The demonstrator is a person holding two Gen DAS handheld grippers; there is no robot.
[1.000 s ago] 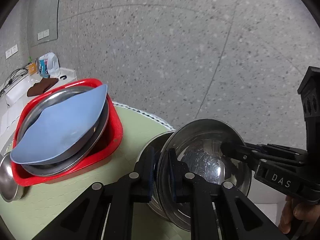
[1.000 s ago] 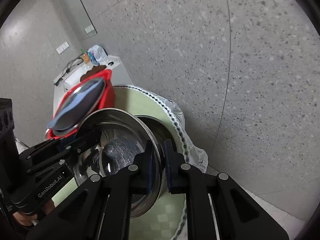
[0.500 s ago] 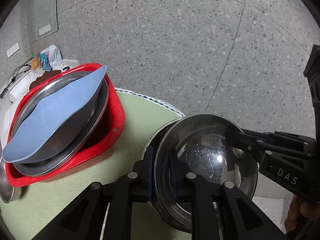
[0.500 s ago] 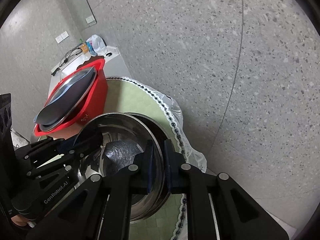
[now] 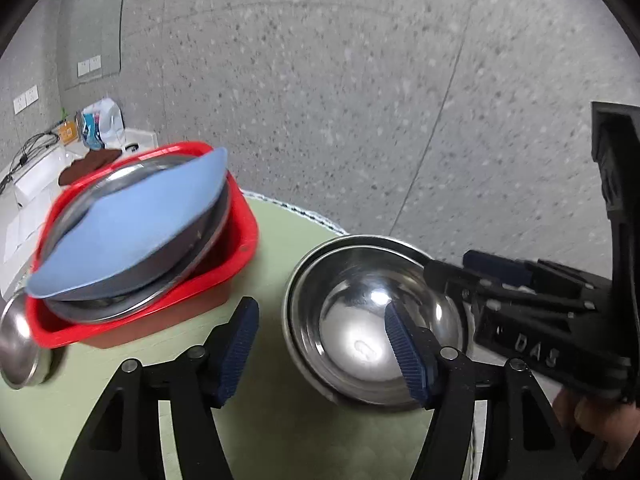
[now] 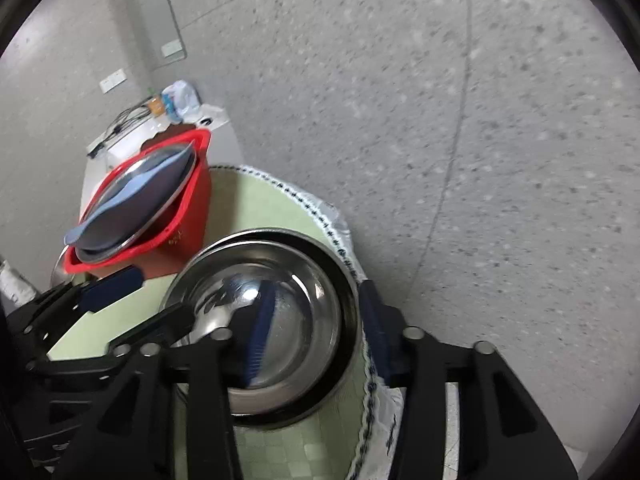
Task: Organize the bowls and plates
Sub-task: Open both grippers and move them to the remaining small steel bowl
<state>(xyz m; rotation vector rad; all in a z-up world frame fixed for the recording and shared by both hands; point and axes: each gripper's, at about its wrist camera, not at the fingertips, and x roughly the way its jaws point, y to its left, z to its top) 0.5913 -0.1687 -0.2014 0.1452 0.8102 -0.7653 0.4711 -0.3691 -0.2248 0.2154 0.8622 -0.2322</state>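
Left of the nested steel bowls (image 5: 372,320), a red basin (image 5: 236,276) holds tilted plates (image 5: 132,224).

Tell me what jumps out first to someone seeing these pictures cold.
The shiny steel bowl nested in another bowl on the green table mat grabs the eye first, with the left claw and right claw both open around its rim. Next comes the red basin to the left on the same mat, holding a tilted metal plate with a blue plate on top.
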